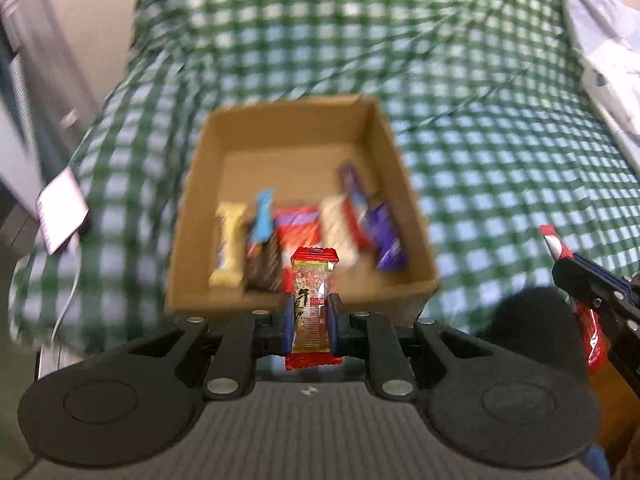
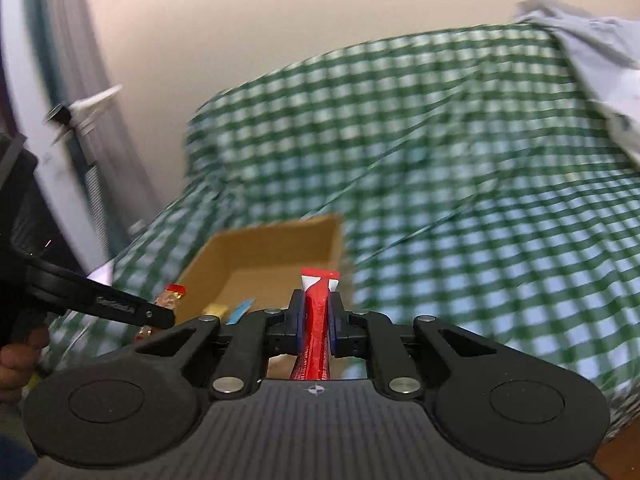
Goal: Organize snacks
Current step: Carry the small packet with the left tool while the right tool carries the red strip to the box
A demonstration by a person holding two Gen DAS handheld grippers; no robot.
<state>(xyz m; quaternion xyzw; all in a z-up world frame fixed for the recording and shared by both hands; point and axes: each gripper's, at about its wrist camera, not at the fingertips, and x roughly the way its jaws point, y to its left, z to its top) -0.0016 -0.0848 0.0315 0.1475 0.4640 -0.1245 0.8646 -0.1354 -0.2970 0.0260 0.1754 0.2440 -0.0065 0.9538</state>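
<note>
An open cardboard box sits on a green checked cloth and holds several snack bars. My left gripper is shut on a gold and red snack packet, held upright just in front of the box's near wall. My right gripper is shut on a red and white snack packet, right of and behind the box. In the left wrist view the right gripper shows at the right edge with its red packet. In the right wrist view the left gripper shows at the left.
The green checked cloth covers the table. A white card with a cable lies at the table's left edge. White fabric lies at the right. A wall and furniture stand behind on the left.
</note>
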